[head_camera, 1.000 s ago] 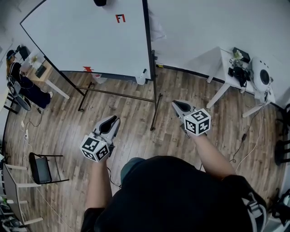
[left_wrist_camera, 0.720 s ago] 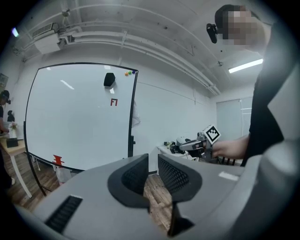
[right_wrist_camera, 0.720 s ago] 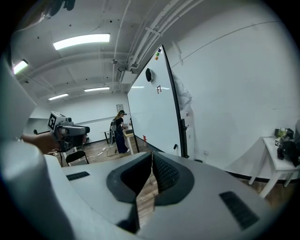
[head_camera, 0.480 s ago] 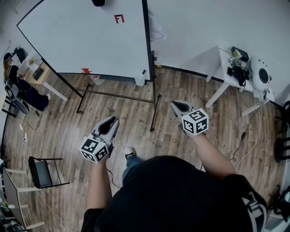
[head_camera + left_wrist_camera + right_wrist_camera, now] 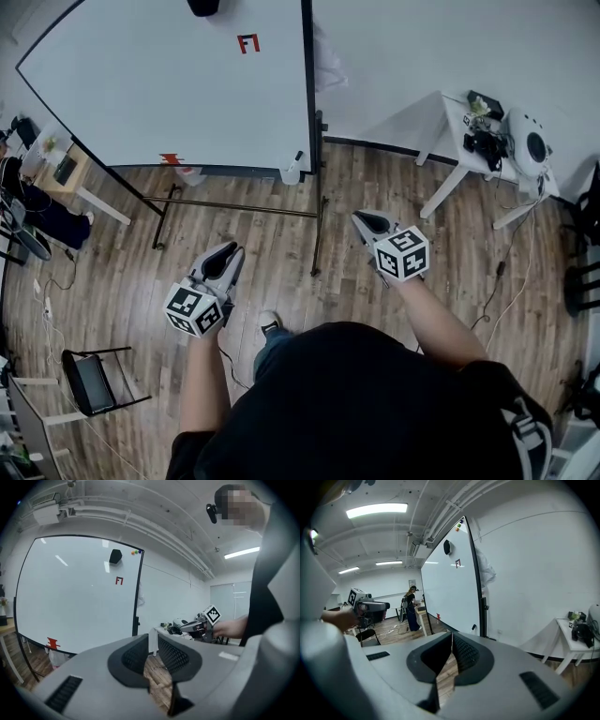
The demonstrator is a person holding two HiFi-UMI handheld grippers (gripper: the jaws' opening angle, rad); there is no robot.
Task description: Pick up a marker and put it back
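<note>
Head view: left gripper (image 5: 232, 250) jaws slightly apart, right gripper (image 5: 362, 218) jaws together, both empty.

Bright, even indoor light comes from ceiling strip lamps (image 5: 377, 510), at 11 o'clock in the right gripper view and 2 o'clock in the left gripper view. The whiteboard (image 5: 79, 597) carries faint lamp streaks toward 10 o'clock. Shadows on the wood floor (image 5: 272, 253) are soft. Every view bows at the rim, and both gripper views have dark corners. The bodies of the left gripper (image 5: 153, 641) and the right gripper (image 5: 451, 637) loom out of focus.
</note>
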